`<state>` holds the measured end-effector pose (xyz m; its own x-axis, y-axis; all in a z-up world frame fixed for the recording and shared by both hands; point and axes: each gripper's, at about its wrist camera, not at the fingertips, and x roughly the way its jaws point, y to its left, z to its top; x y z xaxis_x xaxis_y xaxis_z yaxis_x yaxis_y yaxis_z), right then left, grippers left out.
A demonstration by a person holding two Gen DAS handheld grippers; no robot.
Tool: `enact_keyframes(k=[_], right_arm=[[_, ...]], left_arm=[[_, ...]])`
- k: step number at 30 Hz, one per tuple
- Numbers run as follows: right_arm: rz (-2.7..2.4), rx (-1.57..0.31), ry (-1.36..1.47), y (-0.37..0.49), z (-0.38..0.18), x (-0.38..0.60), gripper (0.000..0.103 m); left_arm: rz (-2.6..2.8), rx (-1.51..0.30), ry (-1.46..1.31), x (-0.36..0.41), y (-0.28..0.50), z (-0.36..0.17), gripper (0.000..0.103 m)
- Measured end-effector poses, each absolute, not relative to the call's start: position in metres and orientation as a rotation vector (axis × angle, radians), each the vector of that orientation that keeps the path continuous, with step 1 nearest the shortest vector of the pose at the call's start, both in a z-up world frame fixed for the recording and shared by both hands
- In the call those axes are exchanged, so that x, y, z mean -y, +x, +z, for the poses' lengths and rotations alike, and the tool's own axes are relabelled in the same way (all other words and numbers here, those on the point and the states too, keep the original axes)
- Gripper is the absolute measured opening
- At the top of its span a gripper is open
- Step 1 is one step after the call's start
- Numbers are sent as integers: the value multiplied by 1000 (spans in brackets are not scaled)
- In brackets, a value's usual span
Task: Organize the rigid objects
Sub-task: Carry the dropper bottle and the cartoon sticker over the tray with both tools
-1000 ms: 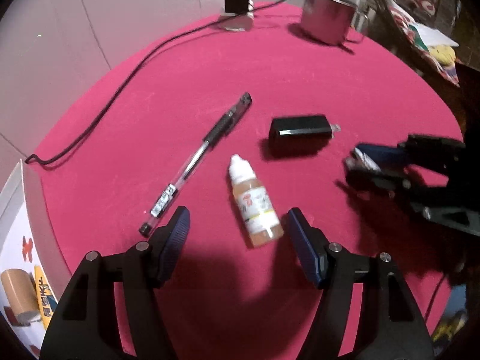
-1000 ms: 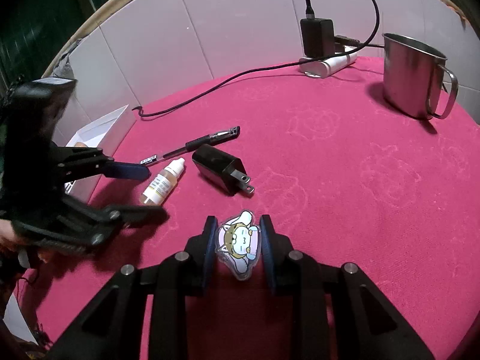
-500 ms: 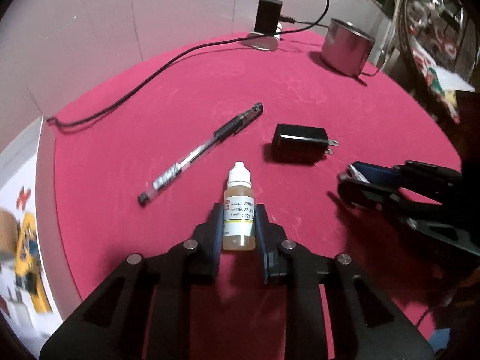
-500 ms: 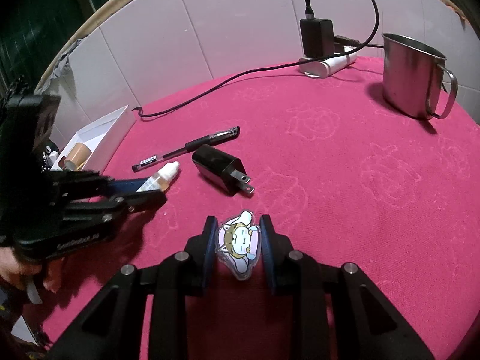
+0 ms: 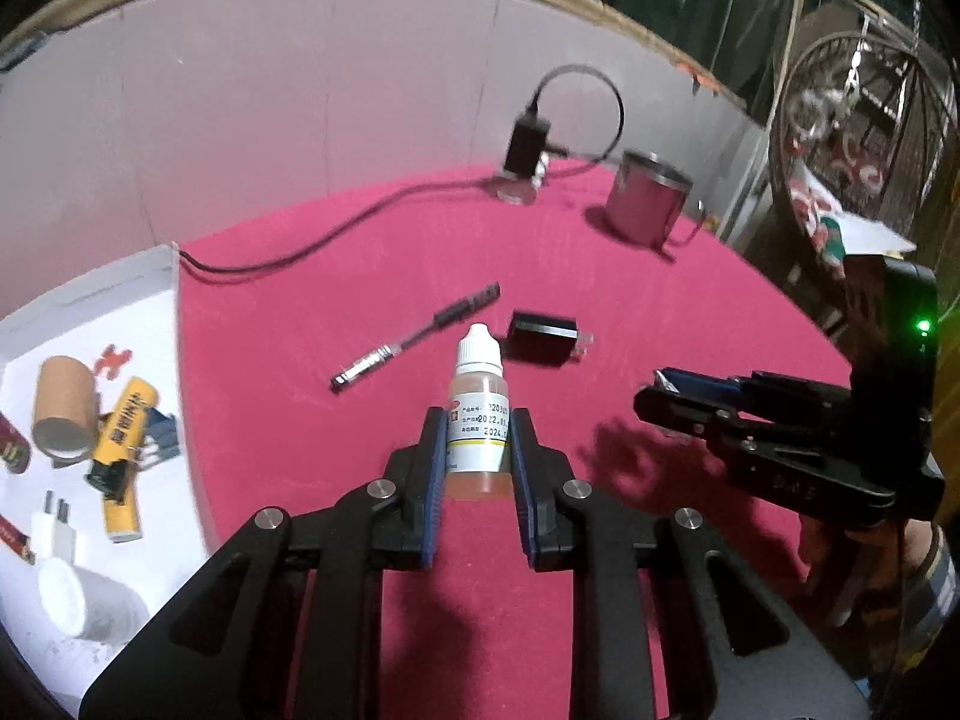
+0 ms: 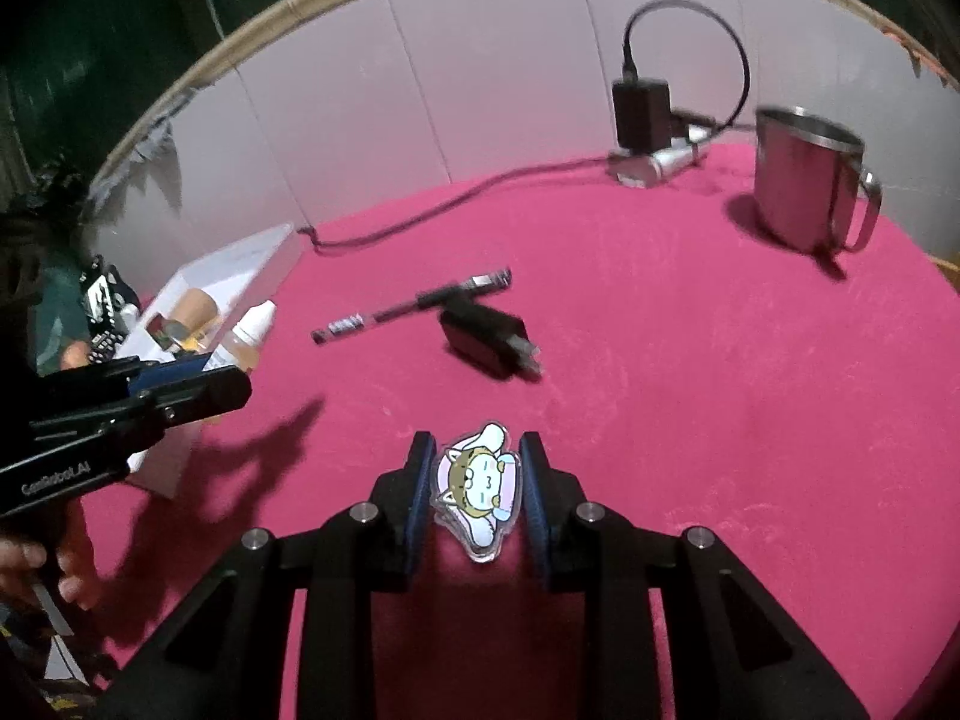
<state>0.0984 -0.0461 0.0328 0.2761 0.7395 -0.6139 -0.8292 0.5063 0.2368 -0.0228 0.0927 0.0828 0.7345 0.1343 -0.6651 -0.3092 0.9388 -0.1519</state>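
Note:
My left gripper [image 5: 478,420] is shut on a small dropper bottle [image 5: 478,408] with a white cap and amber liquid, lifted clear of the pink tablecloth [image 5: 360,276]. The same bottle [image 6: 252,333] shows in the right wrist view, held near the white box [image 6: 240,267]. My right gripper [image 6: 478,453] is shut on a flat cartoon cat charm [image 6: 477,480], raised above the cloth. A black pen [image 5: 414,336] and a black plug adapter [image 5: 543,333] lie on the cloth ahead, close together.
A white box [image 5: 90,300] at the left holds a cardboard tube, a yellow tube, a white plug and other small items. At the back stand a steel mug [image 6: 804,180] and a charger on a power strip [image 6: 645,114] with a black cable. Tiled wall behind.
My left gripper closed on the dropper bottle and lifted it, swinging left toward the white box. My right gripper rose slightly with the charm still held.

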Motion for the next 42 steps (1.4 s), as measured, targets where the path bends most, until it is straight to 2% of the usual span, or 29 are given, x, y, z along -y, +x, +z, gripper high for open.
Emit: enact_keyframes(k=[12,42], right_arm=[[1127,-559,-100,63,97,43,27],[1215,-452,-191,16,132,6,27]], left_arm=[[312,-563,-299,-112,-65,121,20],[430,-447,-398,-162,-129,134,20]])
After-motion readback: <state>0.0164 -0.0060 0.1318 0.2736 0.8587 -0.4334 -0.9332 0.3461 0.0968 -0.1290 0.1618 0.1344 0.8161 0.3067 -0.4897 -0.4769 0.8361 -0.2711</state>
